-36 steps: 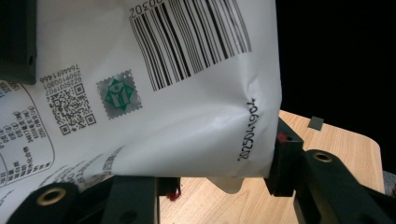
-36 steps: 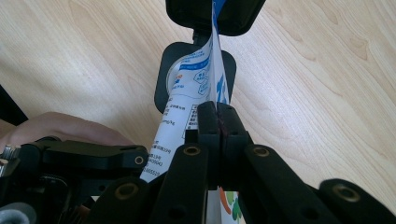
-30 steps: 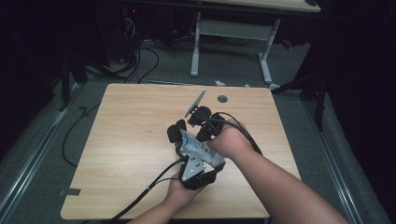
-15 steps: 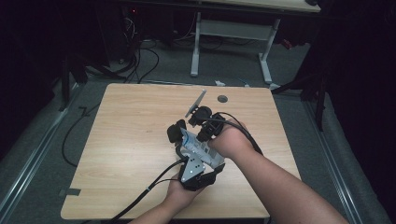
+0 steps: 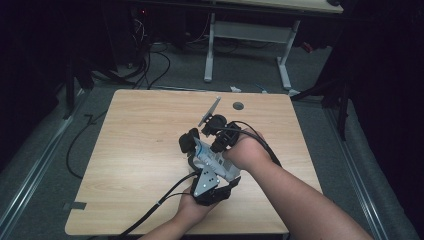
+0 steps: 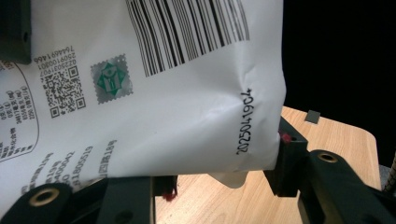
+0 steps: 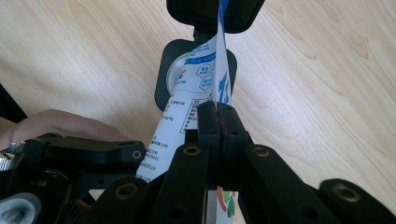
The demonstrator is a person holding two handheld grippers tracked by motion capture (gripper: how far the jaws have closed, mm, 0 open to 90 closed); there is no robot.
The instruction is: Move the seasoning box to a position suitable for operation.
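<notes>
A white pouch [image 5: 209, 158] with blue print and a barcode [image 6: 187, 32] is held between both grippers above the middle of the wooden table [image 5: 140, 150]. My left gripper [image 5: 197, 150] comes up from the near edge. Its jaws stand wide apart on either side of the pouch [image 6: 187, 121] and press into its sides, creasing the right edge, so it is shut on the pouch. My right gripper [image 5: 216, 142] reaches in from the right. In the right gripper view my right gripper [image 7: 218, 119] is shut on the pouch's thin edge [image 7: 205, 93].
A small round dark hole [image 5: 238, 106] sits near the table's far edge. The left gripper's cable [image 5: 155, 207] trails off the near edge. More cables [image 5: 150, 65] lie on the floor beyond, beside the white legs [image 5: 210, 50] of another table.
</notes>
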